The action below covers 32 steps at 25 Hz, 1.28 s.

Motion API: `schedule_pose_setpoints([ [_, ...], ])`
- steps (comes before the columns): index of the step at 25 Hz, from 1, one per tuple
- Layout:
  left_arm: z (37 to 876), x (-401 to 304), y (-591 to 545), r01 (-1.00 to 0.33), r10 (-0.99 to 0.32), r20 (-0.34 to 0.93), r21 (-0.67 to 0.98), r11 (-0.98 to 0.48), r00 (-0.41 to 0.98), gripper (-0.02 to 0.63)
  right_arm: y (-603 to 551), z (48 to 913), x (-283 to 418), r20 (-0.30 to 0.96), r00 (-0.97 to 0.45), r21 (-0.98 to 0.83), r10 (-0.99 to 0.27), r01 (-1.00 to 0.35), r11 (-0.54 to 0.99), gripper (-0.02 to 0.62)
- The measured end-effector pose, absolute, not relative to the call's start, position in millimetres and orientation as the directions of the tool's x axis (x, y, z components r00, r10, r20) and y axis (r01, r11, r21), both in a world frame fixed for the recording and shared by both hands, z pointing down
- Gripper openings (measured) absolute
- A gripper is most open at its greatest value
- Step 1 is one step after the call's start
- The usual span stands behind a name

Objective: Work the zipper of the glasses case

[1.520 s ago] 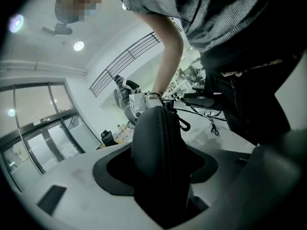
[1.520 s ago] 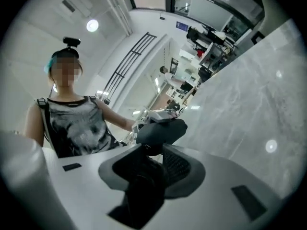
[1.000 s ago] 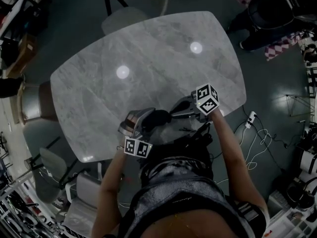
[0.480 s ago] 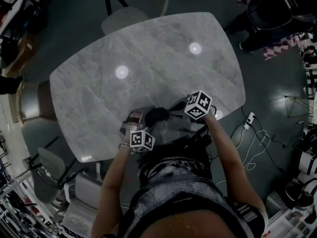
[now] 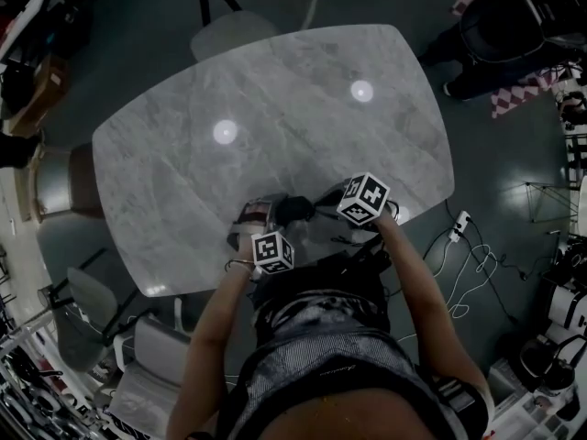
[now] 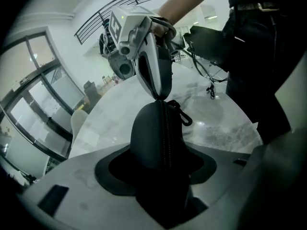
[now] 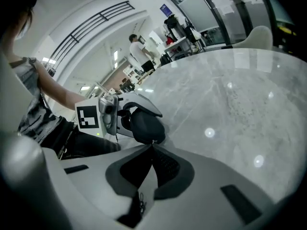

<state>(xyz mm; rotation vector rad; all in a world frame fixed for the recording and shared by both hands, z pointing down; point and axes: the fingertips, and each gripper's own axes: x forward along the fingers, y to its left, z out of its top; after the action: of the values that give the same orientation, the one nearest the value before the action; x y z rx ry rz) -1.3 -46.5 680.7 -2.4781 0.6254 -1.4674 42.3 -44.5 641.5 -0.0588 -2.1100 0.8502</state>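
Left tool [image 5: 266, 214] closing on glasses case [image 6: 153, 138], right tool [image 7: 152, 148] pinching zipper pull [image 7: 153, 142], down-tilted

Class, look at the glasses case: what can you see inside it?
Nothing inside shows. The zipper on the glasses case is closed along the whole visible seam, so any contents are covered by the dark shell.

glasses case [image 6: 160, 138]: 1
hand-held grippers: 2 (left gripper [image 5: 264, 213], right gripper [image 6: 158, 93])
marker cubes [image 5: 273, 251] [image 5: 363, 198]: 2
table [image 5: 275, 81]: 1
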Motion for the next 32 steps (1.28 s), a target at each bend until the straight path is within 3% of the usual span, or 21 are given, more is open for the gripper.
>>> schedule_pose_setpoints([
  [15,700.1,2.1,-48.1,-0.218,-0.39,0.857,-0.332,-0.918,0.336,0.239,-42.8,648.4,46.5,0.743,-0.618,-0.539,0.256,-0.326,0.777,0.058],
  [32,702.4,1.7,-52.4,-0.212,-0.348,0.883,-0.292,-0.933,0.315,0.239,-34.7,633.9,28.3,0.706,-0.667,-0.566,0.239,-0.328,0.757,0.058],
])
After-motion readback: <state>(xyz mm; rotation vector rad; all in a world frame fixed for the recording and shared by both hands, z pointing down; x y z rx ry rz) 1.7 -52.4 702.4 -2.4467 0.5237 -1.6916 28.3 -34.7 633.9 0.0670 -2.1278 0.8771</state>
